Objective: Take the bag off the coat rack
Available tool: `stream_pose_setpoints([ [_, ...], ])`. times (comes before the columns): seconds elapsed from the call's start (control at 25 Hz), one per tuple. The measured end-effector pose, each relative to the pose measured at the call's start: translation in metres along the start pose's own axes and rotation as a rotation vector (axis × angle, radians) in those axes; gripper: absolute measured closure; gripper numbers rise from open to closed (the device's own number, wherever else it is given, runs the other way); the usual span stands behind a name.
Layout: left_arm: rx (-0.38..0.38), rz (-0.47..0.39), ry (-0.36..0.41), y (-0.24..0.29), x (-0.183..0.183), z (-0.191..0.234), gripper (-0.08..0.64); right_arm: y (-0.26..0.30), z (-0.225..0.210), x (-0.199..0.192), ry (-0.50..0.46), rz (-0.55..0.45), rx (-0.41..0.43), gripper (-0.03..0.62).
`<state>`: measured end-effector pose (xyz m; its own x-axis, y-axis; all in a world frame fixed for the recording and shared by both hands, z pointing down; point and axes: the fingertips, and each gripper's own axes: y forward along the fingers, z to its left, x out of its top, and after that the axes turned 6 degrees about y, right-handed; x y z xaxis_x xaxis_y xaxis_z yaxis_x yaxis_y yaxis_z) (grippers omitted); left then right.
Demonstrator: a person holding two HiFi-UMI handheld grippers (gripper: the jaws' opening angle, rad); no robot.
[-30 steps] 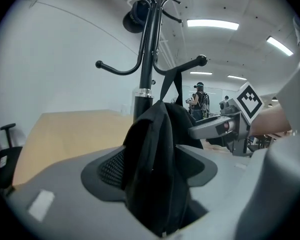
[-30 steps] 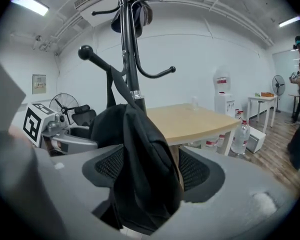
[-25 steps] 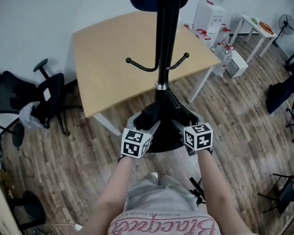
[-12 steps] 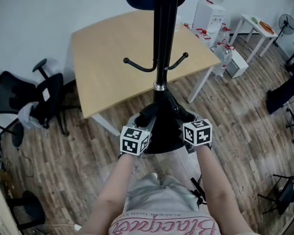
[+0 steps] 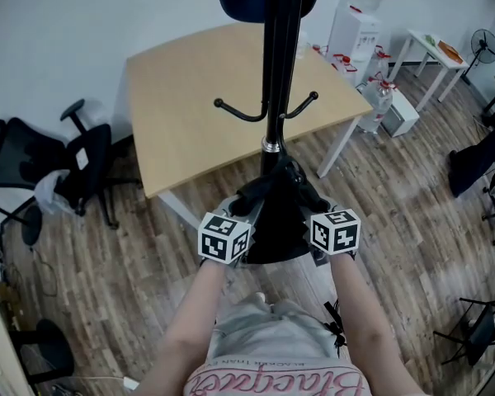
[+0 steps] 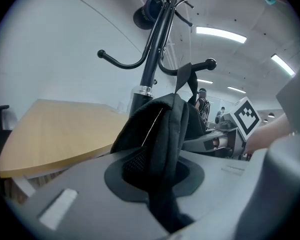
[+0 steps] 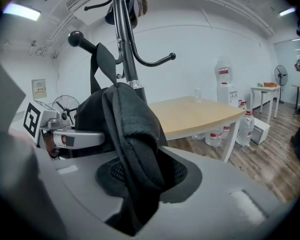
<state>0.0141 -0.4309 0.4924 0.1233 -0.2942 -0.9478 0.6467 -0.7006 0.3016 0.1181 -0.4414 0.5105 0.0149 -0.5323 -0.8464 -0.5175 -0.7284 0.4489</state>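
Observation:
A black bag (image 5: 274,198) hangs low on the black coat rack (image 5: 280,73). Its strap (image 6: 186,78) runs up to a knobbed hook (image 6: 210,63). My left gripper (image 5: 249,211) is on the bag's left side and my right gripper (image 5: 307,209) on its right side, and both sets of jaws are closing. The left gripper view shows folded bag fabric (image 6: 160,134) pinched between the left gripper's (image 6: 160,189) jaws. The right gripper view shows the bag (image 7: 130,134) squeezed the same way in the right gripper (image 7: 137,189).
A light wooden table (image 5: 190,97) stands just behind the rack. The rack's round black base (image 5: 272,242) sits on the wood floor by the person's knees. Office chairs (image 5: 41,172) are at the left; water bottles (image 5: 379,89), a white side table (image 5: 433,48) and a fan (image 5: 481,35) at the right.
Both grippers' jaws have narrowed onto the sides of the bag. The hands have stayed almost in place beside the rack pole.

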Motion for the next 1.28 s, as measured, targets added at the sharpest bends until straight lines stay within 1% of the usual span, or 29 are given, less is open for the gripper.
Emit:
stream_pose_setpoints([
  [0.4,-0.021,-0.011,0.055,-0.023,0.025,-0.03,0.488,-0.043,0.014,0.012,-0.045,-0.013,0.015,0.495],
  [0.68,0.002,0.035,0.09,-0.037,0.019,-0.048,0.492,-0.062,0.023,0.002,-0.087,0.015,0.029,0.499],
  [0.8,0.025,0.055,0.078,-0.045,0.011,-0.052,0.494,-0.064,0.029,-0.006,-0.105,0.034,0.045,0.5],
  [1.04,0.08,0.085,0.022,-0.064,-0.012,-0.051,0.495,-0.06,0.044,-0.028,-0.134,0.08,0.096,0.502],
  [1.28,0.148,0.122,-0.032,-0.082,-0.043,-0.047,0.495,-0.048,0.061,-0.06,-0.143,0.14,0.144,0.505],
])
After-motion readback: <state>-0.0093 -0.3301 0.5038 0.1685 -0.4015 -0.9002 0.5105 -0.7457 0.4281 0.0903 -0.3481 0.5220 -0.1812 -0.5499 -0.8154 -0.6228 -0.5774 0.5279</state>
